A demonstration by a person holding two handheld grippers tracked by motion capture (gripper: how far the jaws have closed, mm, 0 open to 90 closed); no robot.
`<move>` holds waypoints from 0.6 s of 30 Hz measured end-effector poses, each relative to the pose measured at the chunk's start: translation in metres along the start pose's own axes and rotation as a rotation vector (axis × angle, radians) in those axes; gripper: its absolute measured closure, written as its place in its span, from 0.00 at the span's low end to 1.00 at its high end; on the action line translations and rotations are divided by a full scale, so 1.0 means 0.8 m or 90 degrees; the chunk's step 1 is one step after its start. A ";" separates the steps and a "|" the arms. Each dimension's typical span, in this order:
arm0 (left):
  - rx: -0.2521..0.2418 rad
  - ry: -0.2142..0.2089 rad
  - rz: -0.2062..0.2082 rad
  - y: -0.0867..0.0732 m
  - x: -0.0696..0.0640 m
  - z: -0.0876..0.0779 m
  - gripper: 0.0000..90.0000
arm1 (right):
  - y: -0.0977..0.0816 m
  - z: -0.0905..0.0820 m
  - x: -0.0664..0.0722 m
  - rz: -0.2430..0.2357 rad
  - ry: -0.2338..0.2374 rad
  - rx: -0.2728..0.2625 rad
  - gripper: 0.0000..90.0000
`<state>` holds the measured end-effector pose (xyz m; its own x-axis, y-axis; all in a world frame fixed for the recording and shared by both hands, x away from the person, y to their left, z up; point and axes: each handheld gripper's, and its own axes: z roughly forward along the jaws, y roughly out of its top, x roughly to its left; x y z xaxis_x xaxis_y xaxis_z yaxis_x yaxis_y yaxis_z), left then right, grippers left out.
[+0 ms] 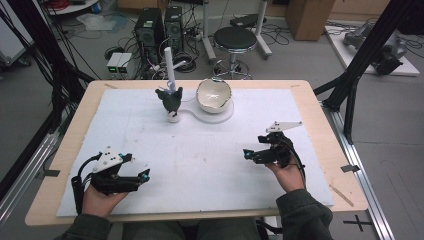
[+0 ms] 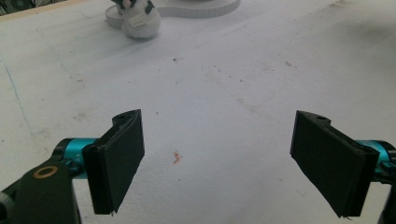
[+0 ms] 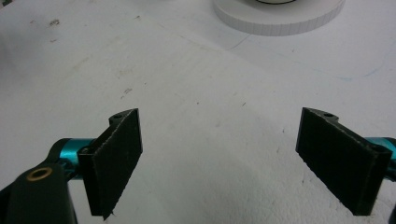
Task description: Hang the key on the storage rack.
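We hold the left tool (image 1: pixel 144 176) and right tool (image 1: pixel 248 154) wide open and empty near the surface's (image 1: pixel 310 100) front edge; the bowl (image 1: pixel 214 95) sits at the far edge.

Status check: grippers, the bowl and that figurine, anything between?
Left gripper open, right gripper open, both holding nothing. Bowl on white round base, figurine beside it, far side. White mat between bare.
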<state>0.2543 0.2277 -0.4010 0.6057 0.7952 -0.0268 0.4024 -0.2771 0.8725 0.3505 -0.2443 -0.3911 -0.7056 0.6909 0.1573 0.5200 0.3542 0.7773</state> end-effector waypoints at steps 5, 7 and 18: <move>0.000 0.000 0.000 0.000 0.000 0.000 0.20 | 0.000 0.002 0.000 0.000 0.001 0.001 0.15; 0.000 0.000 0.000 0.000 0.000 0.000 0.20 | 0.001 0.002 0.001 -0.003 0.002 0.001 0.15; 0.004 0.000 0.004 -0.001 0.000 0.000 0.20 | -0.003 -0.004 0.005 0.002 0.003 -0.007 0.15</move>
<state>0.2540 0.2278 -0.4015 0.6084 0.7933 -0.0219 0.4035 -0.2854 0.8693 0.3453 -0.2445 -0.3902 -0.7064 0.6889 0.1622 0.5170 0.3458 0.7830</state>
